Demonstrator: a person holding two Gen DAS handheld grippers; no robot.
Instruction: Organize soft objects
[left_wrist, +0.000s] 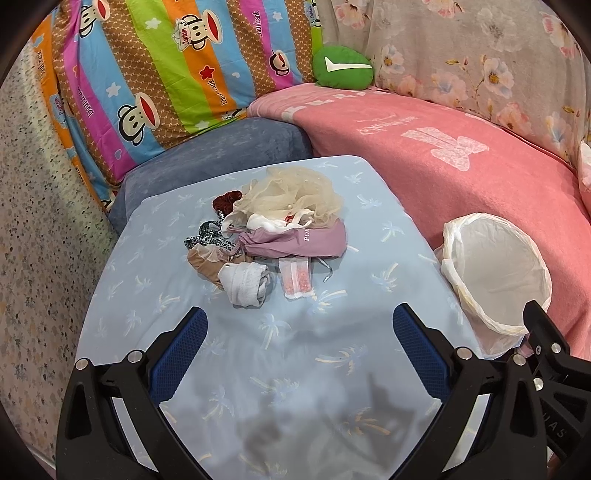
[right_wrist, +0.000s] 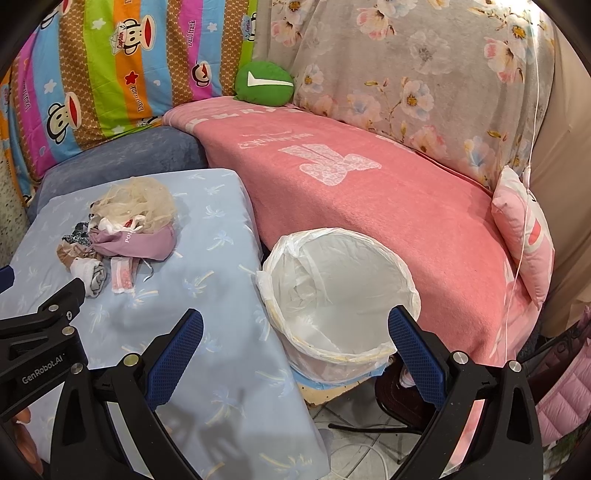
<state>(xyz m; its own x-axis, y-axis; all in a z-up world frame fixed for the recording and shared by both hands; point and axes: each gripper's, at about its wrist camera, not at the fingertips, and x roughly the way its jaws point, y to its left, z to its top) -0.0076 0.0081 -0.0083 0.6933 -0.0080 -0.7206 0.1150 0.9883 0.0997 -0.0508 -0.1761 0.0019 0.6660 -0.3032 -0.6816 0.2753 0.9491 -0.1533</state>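
A pile of soft items lies on the light-blue cushion (left_wrist: 295, 350): cream mesh puff (left_wrist: 295, 194), dark red scrunchie (left_wrist: 226, 201), mauve pouch (left_wrist: 299, 240), leopard-print strip (left_wrist: 210, 238), tan stocking (left_wrist: 207, 262), rolled white sock (left_wrist: 245, 286), small pink-beaded sachet (left_wrist: 295, 277). My left gripper (left_wrist: 299, 347) hovers open just short of the pile, nothing between its fingers. My right gripper (right_wrist: 295, 350) is open over the near rim of the white bag-lined bin (right_wrist: 343, 295), which looks empty. The same pile (right_wrist: 122, 236) shows to its left.
A pink blanket (left_wrist: 461, 177) covers the seat right of the cushion. A green round pillow (left_wrist: 341, 66), a striped monkey-print quilt (left_wrist: 166, 74) and a floral cover (right_wrist: 406, 74) stand behind. A pink pillow (right_wrist: 524, 229) leans at the far right. Tiled floor with a cable (right_wrist: 369, 450) lies below the bin.
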